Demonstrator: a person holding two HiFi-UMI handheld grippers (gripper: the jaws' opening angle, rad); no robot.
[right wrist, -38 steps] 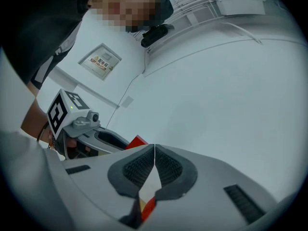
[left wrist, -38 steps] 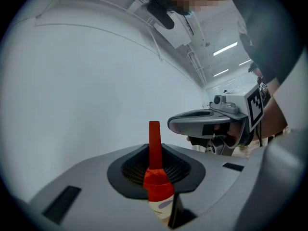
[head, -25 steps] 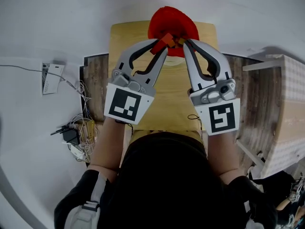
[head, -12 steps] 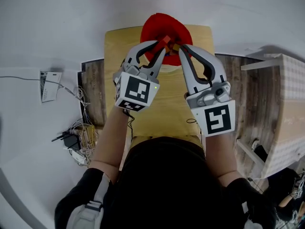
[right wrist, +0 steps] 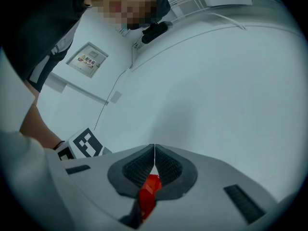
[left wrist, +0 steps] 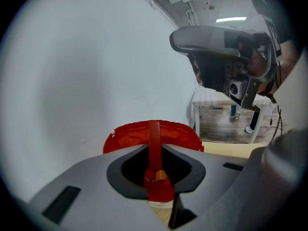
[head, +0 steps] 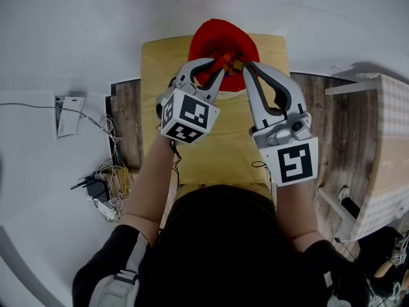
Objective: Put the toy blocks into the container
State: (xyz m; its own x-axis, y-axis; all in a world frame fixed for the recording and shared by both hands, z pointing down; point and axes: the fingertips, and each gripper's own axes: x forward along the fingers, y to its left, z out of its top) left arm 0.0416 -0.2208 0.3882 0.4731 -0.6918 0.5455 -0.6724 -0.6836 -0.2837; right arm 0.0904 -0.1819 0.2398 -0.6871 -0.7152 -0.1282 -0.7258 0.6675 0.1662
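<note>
Both grippers are meeting at the far end of the counter [head: 166,62], right at the near edge of the red container [head: 220,34]; the left gripper [head: 218,67] is tilting downward toward it, its marker cube showing two faces to the head camera; the right gripper [head: 246,66] is lying flatter alongside, its marker cube facing straight up.

In the left gripper view the fingers [left wrist: 120,177] are sitting narrow and clamping a red block [left wrist: 159,191], with a small orange piece [left wrist: 161,175] showing on the block's top; the container's ragged red rim [left wrist: 127,131] is rising just beyond the fingertips, and the pale wood of the counter is peeking out to the right of it.

In the right gripper view the ribbed fingers [right wrist: 137,167] are pressing together at their tips, and a small red piece [right wrist: 149,191] is pinched lower down between them; this gripper is looking out at a white wall, with the other gripper's marker cube [right wrist: 84,146] showing at the left.

From the head view the red block [head: 223,60] is hanging over the container's near edge, not yet dropped in; a small yellowish piece [head: 238,64] is sitting between the two sets of fingertips; which gripper is carrying it is hard to tell.

Off the counter to the left, a tangle of cables [head: 105,174] is lying on the floor.
</note>
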